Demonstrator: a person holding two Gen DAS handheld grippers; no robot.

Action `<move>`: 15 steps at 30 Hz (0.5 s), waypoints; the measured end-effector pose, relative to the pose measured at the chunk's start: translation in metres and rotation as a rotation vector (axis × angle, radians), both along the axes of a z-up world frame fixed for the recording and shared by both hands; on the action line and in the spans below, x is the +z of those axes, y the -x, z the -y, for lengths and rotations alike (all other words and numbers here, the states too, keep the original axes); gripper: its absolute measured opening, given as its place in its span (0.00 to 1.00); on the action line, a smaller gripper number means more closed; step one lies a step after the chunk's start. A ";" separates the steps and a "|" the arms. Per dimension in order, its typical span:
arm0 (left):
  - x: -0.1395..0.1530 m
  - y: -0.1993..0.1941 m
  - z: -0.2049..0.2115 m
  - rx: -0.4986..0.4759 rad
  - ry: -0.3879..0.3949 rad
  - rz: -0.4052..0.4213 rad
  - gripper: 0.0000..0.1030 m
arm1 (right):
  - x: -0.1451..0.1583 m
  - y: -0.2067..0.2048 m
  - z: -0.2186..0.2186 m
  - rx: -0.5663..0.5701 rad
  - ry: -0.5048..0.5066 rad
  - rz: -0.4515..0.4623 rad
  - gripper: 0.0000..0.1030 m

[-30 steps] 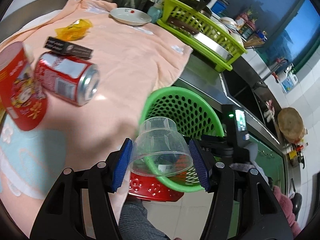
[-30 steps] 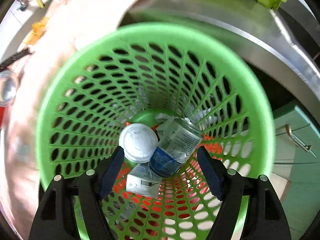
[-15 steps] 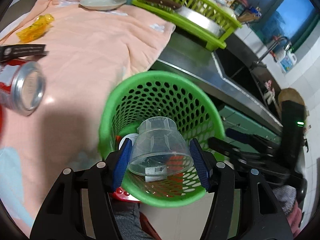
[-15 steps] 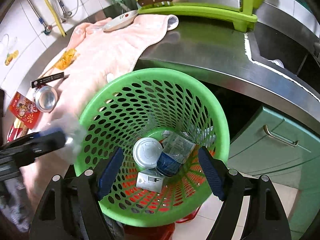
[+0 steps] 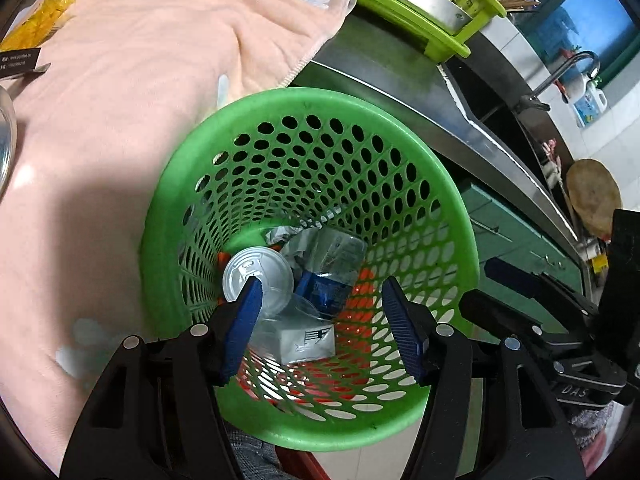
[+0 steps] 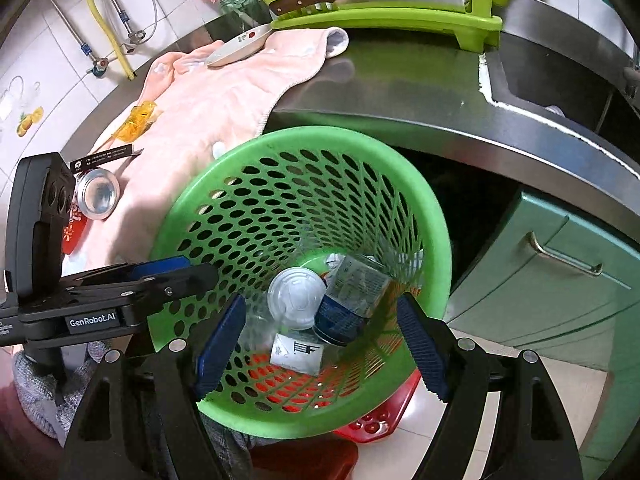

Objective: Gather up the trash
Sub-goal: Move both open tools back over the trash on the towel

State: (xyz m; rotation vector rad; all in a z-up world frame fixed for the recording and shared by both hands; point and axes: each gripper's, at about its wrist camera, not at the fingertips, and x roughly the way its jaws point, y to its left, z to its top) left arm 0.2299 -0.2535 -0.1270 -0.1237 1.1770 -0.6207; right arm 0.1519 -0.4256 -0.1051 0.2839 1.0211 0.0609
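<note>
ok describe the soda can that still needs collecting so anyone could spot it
On the peach towel covering the steel counter, left of the green basket, the soda can lies on its side, silver end facing out. It sits just below a black strip packet; it is the only round, shiny metal item there.

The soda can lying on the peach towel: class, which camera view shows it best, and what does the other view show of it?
The right wrist view: the soda can shows its whole round silver end, beside the black strip on the peach towel. The left wrist view catches only a sliver of its rim at the frame's left edge.
</note>
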 end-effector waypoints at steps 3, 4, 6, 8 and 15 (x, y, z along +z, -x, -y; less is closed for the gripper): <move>0.005 0.004 -0.005 0.005 0.011 0.007 0.60 | 0.001 0.002 -0.003 0.011 -0.002 0.005 0.73; 0.007 0.005 -0.007 0.007 0.014 0.011 0.60 | 0.003 0.003 -0.005 0.012 -0.003 0.011 0.73; 0.013 0.009 -0.013 0.012 0.021 0.027 0.60 | 0.006 0.004 -0.007 0.014 -0.009 0.020 0.73; 0.023 0.017 -0.022 0.019 0.024 0.053 0.60 | 0.010 0.007 -0.012 0.016 -0.014 0.032 0.73; 0.051 0.040 -0.063 0.071 0.048 0.113 0.60 | 0.027 0.011 -0.035 0.048 -0.027 0.072 0.73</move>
